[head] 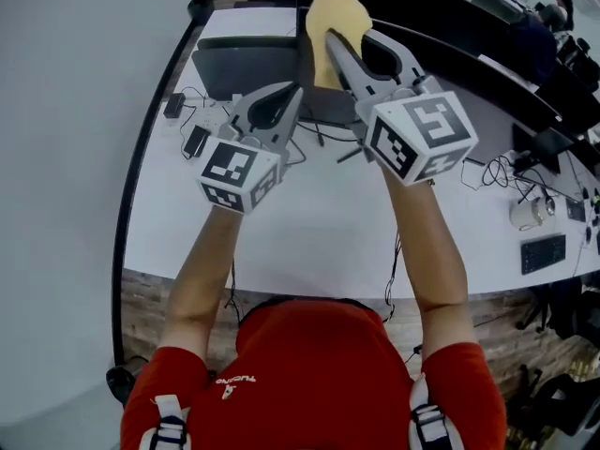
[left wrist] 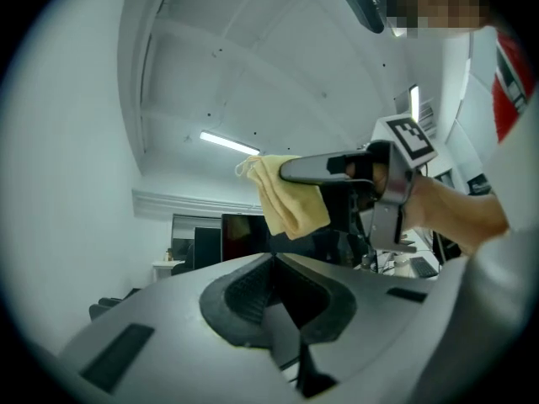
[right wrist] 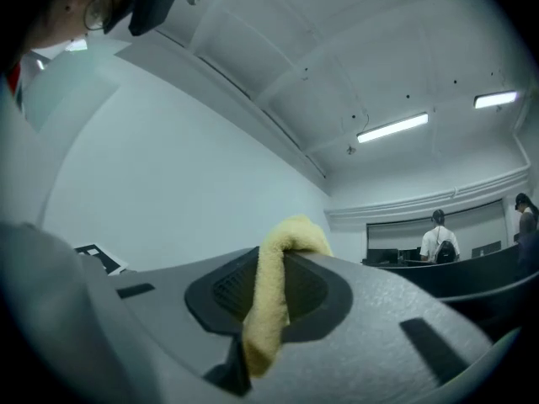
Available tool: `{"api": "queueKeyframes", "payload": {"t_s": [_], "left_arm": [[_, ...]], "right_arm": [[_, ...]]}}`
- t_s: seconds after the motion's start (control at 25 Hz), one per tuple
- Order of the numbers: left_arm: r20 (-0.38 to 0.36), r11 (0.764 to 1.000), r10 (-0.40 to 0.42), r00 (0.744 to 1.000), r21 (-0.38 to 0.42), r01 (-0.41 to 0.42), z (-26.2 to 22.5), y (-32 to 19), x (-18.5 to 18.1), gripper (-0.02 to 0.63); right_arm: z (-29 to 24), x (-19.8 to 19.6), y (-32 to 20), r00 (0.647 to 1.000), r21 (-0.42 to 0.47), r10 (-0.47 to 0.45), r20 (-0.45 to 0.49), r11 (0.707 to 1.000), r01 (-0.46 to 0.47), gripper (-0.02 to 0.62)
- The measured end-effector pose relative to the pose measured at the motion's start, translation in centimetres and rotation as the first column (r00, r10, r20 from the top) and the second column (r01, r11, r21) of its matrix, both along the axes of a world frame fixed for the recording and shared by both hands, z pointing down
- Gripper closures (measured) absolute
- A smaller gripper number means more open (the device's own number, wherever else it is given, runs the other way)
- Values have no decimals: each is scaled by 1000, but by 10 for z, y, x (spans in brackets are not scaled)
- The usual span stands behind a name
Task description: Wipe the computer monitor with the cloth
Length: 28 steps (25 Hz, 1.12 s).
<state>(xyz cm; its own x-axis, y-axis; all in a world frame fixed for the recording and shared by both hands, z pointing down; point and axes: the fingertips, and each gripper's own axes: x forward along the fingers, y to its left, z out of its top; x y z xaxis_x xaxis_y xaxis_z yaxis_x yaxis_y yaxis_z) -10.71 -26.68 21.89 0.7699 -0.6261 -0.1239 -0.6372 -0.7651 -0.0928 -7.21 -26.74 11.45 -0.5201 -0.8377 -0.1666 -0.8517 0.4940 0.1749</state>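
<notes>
The right gripper clamps its jaws on the cloth, poised for the monitor beneath; the left gripper, jaws closed on nothing, idles.

The cloth is yellow, soft and a little crumpled. It is pinched between the jaws of the right claw; one fold goes over the jaw tips and the rest hangs loose. The monitor is dark grey and stands at the far side of the white tabletop. The cloth shows over its right end; whether they touch, I cannot tell.
</notes>
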Motion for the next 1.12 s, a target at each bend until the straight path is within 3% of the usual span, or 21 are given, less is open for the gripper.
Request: {"api": "queueKeyframes", "payload": {"t_s": [0.44,0.8,1.12], "left_arm": [[-8,996,85,996,3,-85,-8,-29,-9,595],[-29,993,121,992,-10,-121,2,-38,-15,595],[-30,989,145,989,-9,-145,7,-39,-21,595]], "right_arm": [[-11,-21,-83,987,-98,120,-105,987,-130,537],[10,-20,-113,904,-110,235,-356,951,-290,537],[16,-14,-113,874,-111,256,-412,938,-327,535]]}}
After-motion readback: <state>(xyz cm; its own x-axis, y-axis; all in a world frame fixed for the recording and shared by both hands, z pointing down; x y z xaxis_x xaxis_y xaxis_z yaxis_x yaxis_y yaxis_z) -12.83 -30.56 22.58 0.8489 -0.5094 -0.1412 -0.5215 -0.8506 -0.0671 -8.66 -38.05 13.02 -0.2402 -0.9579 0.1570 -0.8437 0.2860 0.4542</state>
